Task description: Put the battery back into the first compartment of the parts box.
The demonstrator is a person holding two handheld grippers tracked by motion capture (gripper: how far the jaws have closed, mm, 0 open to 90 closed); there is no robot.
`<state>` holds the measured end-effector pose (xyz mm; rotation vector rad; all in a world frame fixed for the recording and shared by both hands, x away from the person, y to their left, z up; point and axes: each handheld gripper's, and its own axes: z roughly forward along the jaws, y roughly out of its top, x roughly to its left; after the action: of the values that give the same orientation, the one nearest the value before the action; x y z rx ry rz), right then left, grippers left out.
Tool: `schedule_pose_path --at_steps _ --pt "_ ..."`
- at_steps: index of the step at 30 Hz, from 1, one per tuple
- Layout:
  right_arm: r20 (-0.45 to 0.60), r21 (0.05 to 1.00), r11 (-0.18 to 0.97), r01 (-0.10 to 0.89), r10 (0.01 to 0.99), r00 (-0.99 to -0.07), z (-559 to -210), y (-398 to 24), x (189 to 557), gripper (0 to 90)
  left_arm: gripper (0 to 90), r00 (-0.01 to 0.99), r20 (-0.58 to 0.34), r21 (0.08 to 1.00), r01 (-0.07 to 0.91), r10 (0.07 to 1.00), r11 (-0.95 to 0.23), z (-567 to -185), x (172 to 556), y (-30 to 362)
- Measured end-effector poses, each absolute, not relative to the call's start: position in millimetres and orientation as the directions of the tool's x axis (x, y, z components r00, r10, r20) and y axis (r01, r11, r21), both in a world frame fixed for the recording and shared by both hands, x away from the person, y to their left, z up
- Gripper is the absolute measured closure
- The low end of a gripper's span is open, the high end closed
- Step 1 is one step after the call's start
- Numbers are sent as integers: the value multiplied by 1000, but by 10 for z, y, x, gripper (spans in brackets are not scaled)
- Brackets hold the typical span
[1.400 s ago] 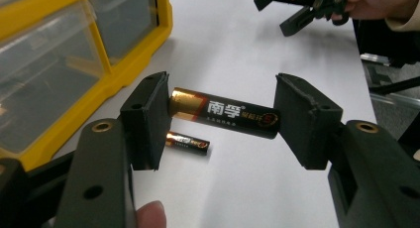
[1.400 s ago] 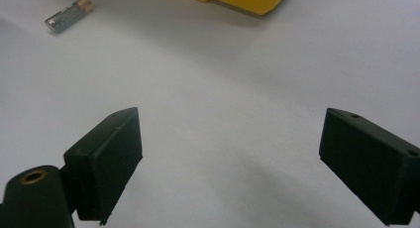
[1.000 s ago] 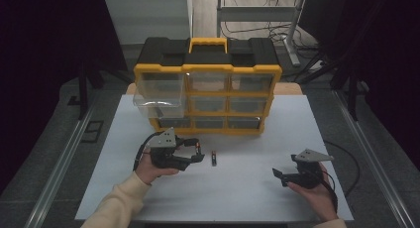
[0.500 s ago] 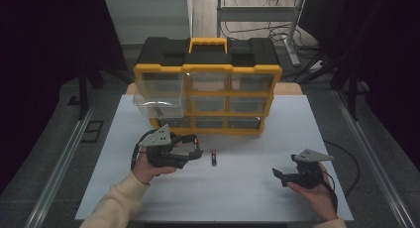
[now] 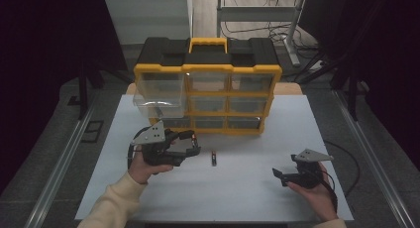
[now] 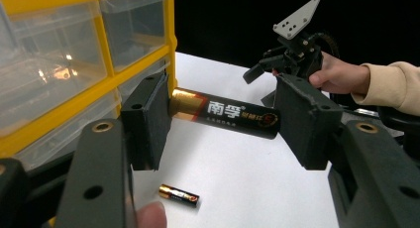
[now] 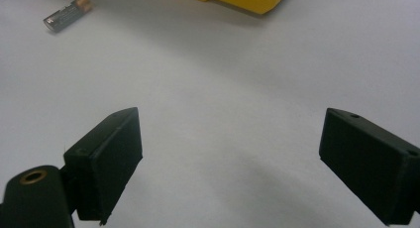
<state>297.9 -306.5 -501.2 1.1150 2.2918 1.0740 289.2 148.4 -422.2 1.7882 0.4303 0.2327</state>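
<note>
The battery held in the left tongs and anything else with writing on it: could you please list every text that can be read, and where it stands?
"南孚" in white on the black wrap of the held battery, in the left gripper view.
Smaller characters and a round mark beside it: too small to read.
Loose battery on the table: print too blurred.
Drawer box: no writing to be read.

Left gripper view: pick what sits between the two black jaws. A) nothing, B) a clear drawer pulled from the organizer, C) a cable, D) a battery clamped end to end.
D: the battery spans the gap of the left gripper, its gold end against one pad and its dark end against the other; a second battery lies on the table below.
</note>
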Motion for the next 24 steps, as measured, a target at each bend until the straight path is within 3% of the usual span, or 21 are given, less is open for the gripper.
schedule_pose_path --at_steps 24 --pt "-3 767 397 503 787 -617 -5014 -3061 2979 100 414 903 -67 976 147 424 -160 -3984 2806 1504"
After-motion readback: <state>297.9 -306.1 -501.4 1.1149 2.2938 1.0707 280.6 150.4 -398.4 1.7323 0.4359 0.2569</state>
